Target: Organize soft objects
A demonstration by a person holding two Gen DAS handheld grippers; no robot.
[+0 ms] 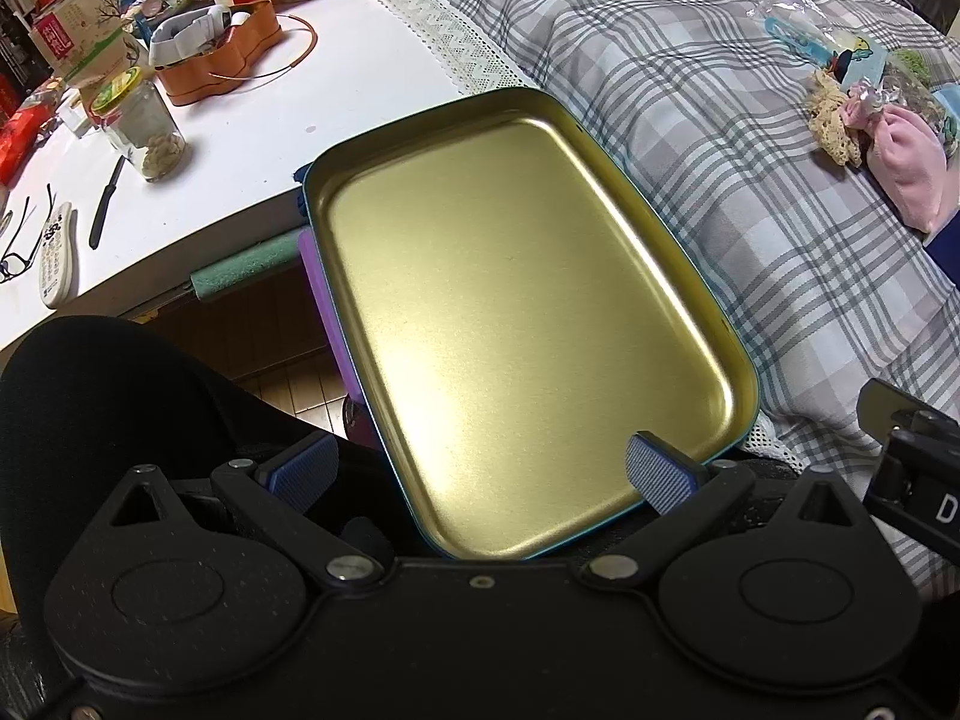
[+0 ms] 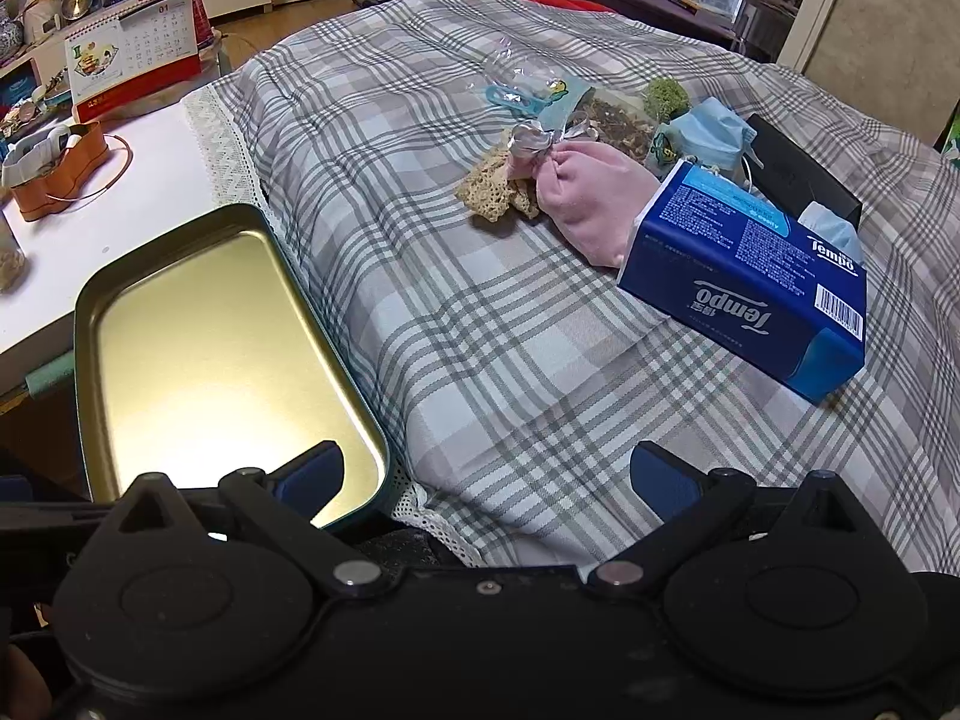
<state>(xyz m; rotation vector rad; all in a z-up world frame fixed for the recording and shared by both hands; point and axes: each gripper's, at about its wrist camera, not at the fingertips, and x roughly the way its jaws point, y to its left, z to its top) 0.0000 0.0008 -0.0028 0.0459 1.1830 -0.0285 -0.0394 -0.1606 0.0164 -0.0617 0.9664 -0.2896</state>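
Note:
An empty gold metal tray (image 1: 522, 324) (image 2: 198, 354) with a teal outer rim lies at the edge of the plaid cloth, overhanging the white table. My left gripper (image 1: 480, 471) hangs open just above its near end, nothing between the blue pads. My right gripper (image 2: 486, 477) is open over the plaid cloth, right of the tray. Farther off lie a pink cloth pouch (image 2: 591, 204) (image 1: 906, 174) tied with a silver bow, a beige lace piece (image 2: 495, 189) (image 1: 831, 126), a blue face mask (image 2: 711, 135) and a blue Tempo tissue pack (image 2: 750, 264).
The plaid cloth (image 2: 510, 360) covers a raised surface. A white table (image 1: 288, 108) to the left carries an orange tin (image 1: 216, 54), a glass jar (image 1: 144, 126), a remote control (image 1: 54, 252), glasses and a desk calendar (image 2: 132, 54). A person's dark-clad leg (image 1: 120, 396) sits lower left.

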